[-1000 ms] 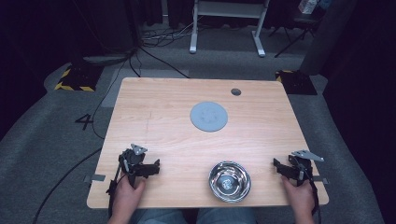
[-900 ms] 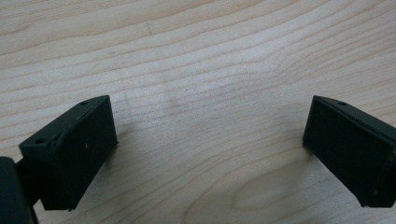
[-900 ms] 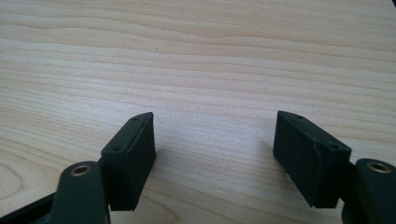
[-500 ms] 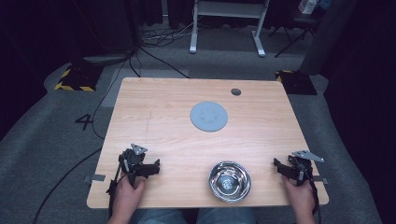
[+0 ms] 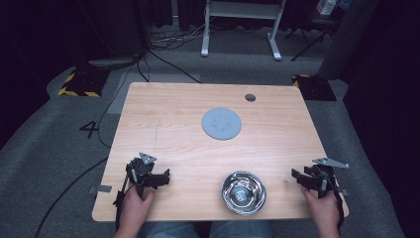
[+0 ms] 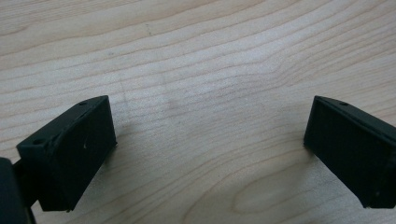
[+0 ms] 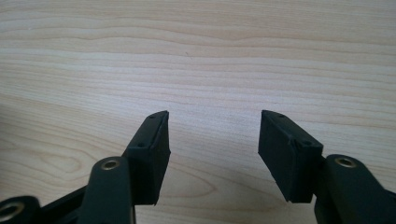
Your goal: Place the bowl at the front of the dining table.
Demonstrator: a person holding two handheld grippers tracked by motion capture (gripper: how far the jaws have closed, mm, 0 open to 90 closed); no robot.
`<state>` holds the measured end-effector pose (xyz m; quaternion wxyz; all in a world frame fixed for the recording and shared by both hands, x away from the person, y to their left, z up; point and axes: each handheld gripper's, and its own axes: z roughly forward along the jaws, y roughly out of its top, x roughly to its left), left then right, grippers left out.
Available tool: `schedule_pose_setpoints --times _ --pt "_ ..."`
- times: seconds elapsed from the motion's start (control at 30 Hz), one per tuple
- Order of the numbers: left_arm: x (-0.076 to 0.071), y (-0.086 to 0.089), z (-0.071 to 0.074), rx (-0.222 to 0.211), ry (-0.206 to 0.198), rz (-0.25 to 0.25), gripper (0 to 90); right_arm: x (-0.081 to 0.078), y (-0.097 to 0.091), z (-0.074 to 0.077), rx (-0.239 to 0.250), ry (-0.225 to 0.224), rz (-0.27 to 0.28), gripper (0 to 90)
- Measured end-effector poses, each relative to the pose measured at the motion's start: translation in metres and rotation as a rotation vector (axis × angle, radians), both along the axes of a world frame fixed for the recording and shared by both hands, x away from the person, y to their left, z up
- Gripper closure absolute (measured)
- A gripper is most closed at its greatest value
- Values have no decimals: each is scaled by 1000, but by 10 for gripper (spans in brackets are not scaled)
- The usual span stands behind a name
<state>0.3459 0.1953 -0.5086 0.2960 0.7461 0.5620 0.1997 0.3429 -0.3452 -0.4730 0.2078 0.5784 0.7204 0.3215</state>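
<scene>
A shiny metal bowl (image 5: 243,192) sits near the table's front edge, between my two hands. A flat grey disc (image 5: 221,123) lies in the middle of the wooden table (image 5: 168,124). My left gripper (image 5: 164,178) rests at the front left, jaws pointing right toward the bowl; in the left gripper view (image 6: 210,149) they stand wide apart over bare wood. My right gripper (image 5: 295,178) is at the front right, pointing left toward the bowl. Its jaws (image 7: 212,140) have just been closing but still stand apart with nothing between them.
A small dark grommet hole (image 5: 250,97) marks the table's far right. Beyond the table are grey carpet, cables, a white desk frame (image 5: 237,29) and yellow-black striped floor plates (image 5: 79,84).
The right gripper has lifted slightly at the front right. The left gripper, the bowl and the disc have not moved.
</scene>
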Motion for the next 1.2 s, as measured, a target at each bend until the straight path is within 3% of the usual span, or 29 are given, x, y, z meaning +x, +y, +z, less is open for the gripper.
schedule_pose_setpoints --times 0.57,1.2 --pt "0 0 0 -1 2 2 21 -12 11 26 51 17 54 422" --pt "-1 0 0 1 3 1 21 -14 54 45 41 13 179 421"
